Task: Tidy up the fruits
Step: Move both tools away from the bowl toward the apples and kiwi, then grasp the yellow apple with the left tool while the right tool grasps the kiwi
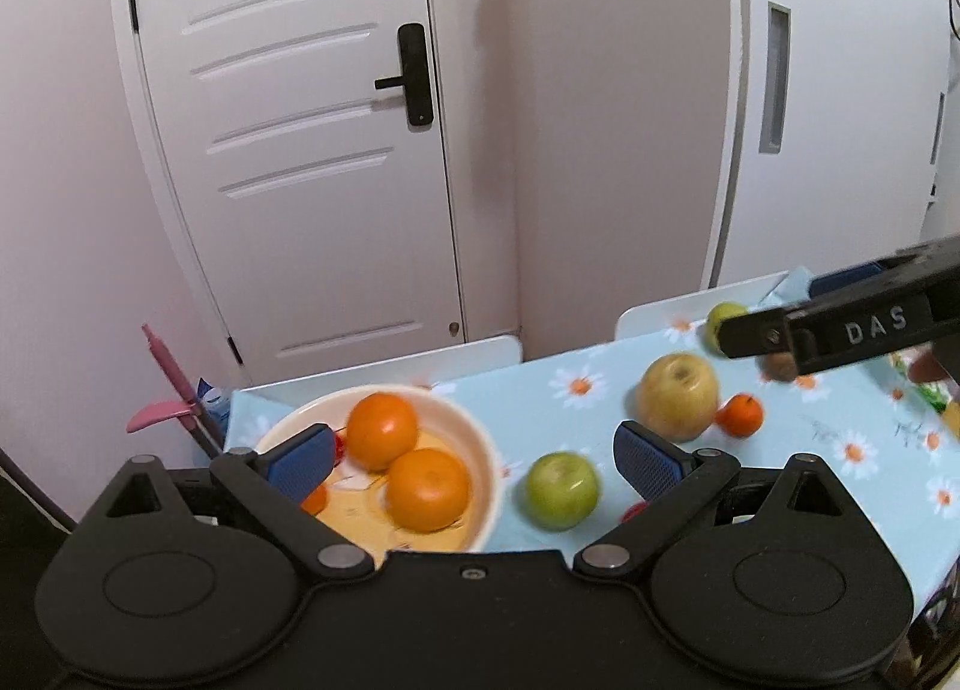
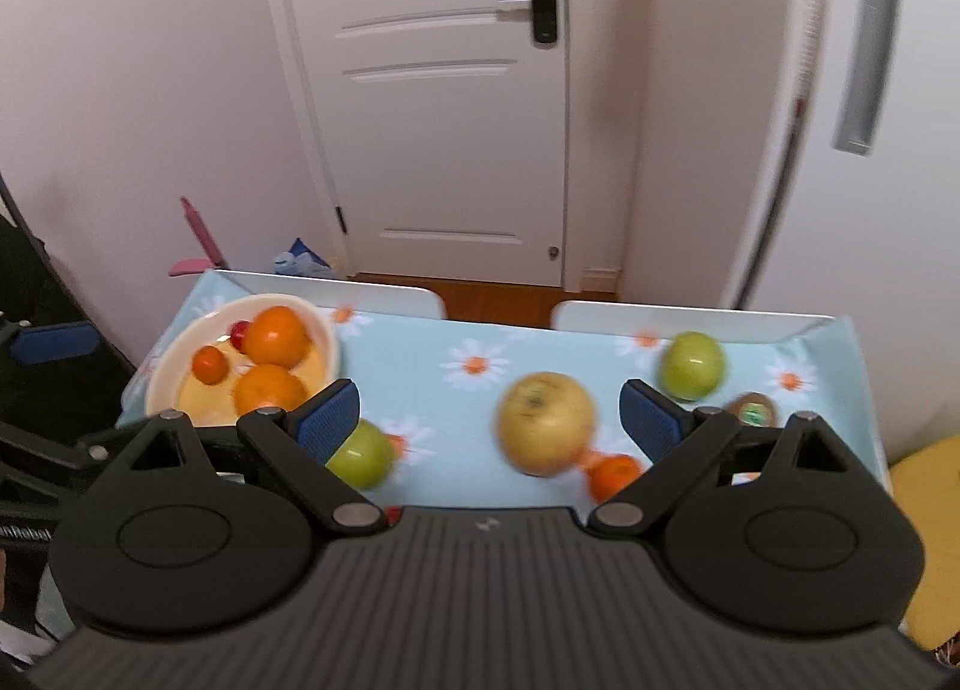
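Black gripper housing fills the foreground of both wrist views. Beyond it the left gripper (image 1: 474,459) has its jaws spread wide and holding nothing, hanging over the cream bowl (image 1: 486,450) and the nearer green apple (image 1: 562,489). The right gripper (image 2: 489,414) is likewise released and empty, above the middle of the daisy-print tablecloth (image 2: 420,354).

Inside the bowl lie two oranges (image 1: 382,431), a small tangerine (image 2: 210,363) and something small and red, perhaps a cherry tomato; blur leaves that uncertain. Loose on the cloth are the large yellow apple (image 2: 545,423), a second tangerine (image 2: 613,475) touching or just beside it, a second green apple (image 2: 692,365) near the far edge, and a kiwi (image 2: 750,411) with a sticker.

Sorting looks partly done, with both tools between picks. The next move probably calls for lowering one gripper around a loose fruit, jaws straddling its widest part, and closing gently, since round fruit can roll away.
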